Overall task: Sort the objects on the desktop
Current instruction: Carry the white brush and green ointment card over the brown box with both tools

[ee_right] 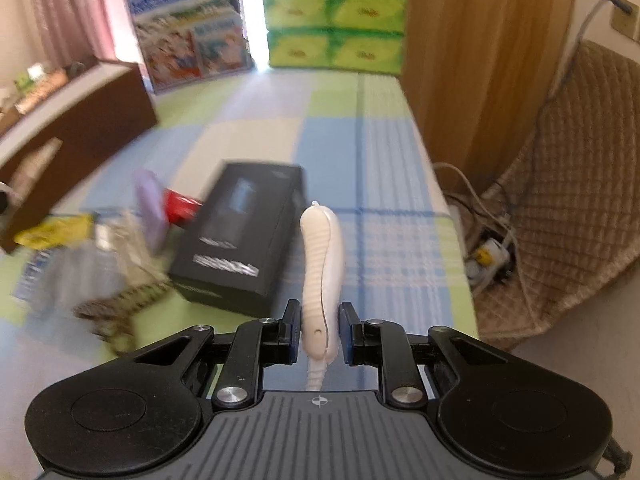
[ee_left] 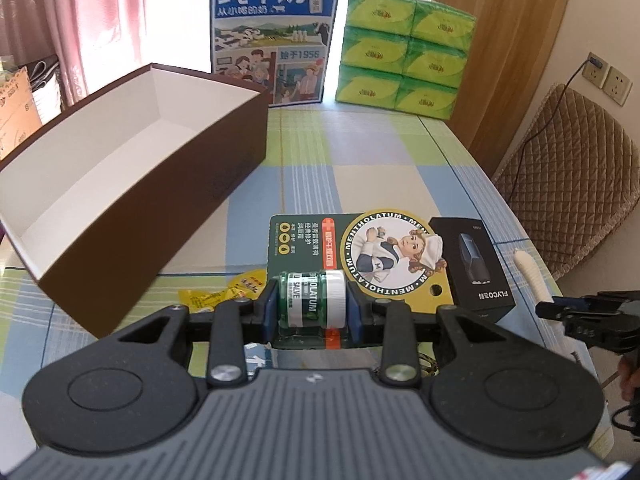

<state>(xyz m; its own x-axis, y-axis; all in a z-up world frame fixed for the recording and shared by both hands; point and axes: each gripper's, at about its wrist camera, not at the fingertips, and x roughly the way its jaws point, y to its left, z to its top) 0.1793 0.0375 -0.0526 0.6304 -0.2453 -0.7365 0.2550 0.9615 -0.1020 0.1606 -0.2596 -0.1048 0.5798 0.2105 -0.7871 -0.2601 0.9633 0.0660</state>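
Lying on its side between the blue pads of the left gripper [ee_left: 313, 305]: one Mentholatum salve jar [ee_left: 312, 299], long axis running left to right across the view, white cap toward the right, green label toward the left. Still sealed on its blister card [ee_left: 352, 244], which stretches away from the camera over the checked tablecloth [ee_left: 360, 152]. Narrowly parted jaws, both pads pressed against the jar's ends — clamped on it. Just right of the card, one black shaver box [ee_left: 472, 264], lengthwise away from the camera, printed end nearest. Left of the jar, one yellow sachet [ee_left: 224, 290] peeking out by the one open brown storage box [ee_left: 132, 168], white inside, long axis angled away toward the back. At the far edge, one milk carton [ee_left: 274, 36] upright, and beside it green tissue packs [ee_left: 404, 48], six faces visible, stacked three high. In the right wrist view, one white ribbed handle [ee_right: 322, 276] pointing away from the camera, slightly curved, tail end running back under the right gripper [ee_right: 320, 330]. Jaws there close together; left pad touching the handle, right pad seemingly a sliver off — cannot tell whether gripped or merely bracketed. Blurred clutter to the left of the shaver box, too smeared to count.
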